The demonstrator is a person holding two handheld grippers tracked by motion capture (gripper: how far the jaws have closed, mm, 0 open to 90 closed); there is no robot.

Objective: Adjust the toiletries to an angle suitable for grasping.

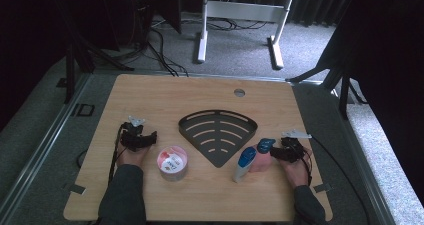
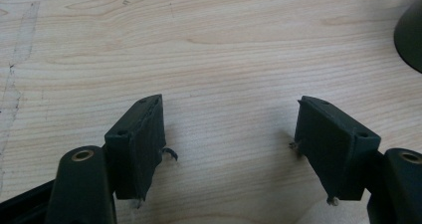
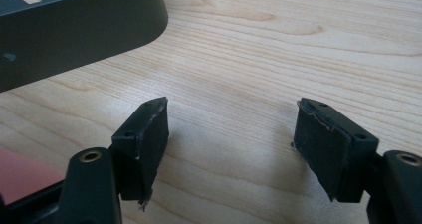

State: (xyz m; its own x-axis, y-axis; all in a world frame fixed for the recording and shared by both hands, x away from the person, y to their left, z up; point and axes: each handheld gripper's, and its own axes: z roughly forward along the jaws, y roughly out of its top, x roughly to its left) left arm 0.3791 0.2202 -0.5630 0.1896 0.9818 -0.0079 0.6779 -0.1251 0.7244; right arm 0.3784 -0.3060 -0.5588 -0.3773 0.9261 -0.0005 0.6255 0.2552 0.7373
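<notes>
A dark fan-shaped slotted rack (image 1: 217, 133) lies at the middle of the wooden table (image 1: 165, 95). My left gripper (image 1: 138, 133) rests on the table left of it, jaws open over bare wood (image 2: 229, 134). A round tub with a pink and white lid (image 1: 172, 161) stands just right of my left hand. My right gripper (image 1: 286, 146) sits right of the rack, open with nothing between its pads (image 3: 231, 134). Two blue-capped bottles (image 1: 246, 161) stand close to its left side. The rack's dark rim (image 3: 99, 30) fills the upper left of the right gripper view.
A round cable hole (image 1: 239, 92) sits near the table's far edge. Beyond the table stand a white desk frame (image 1: 240, 15) and floor cables (image 1: 160, 50). Cables trail from both grippers along the table's sides.
</notes>
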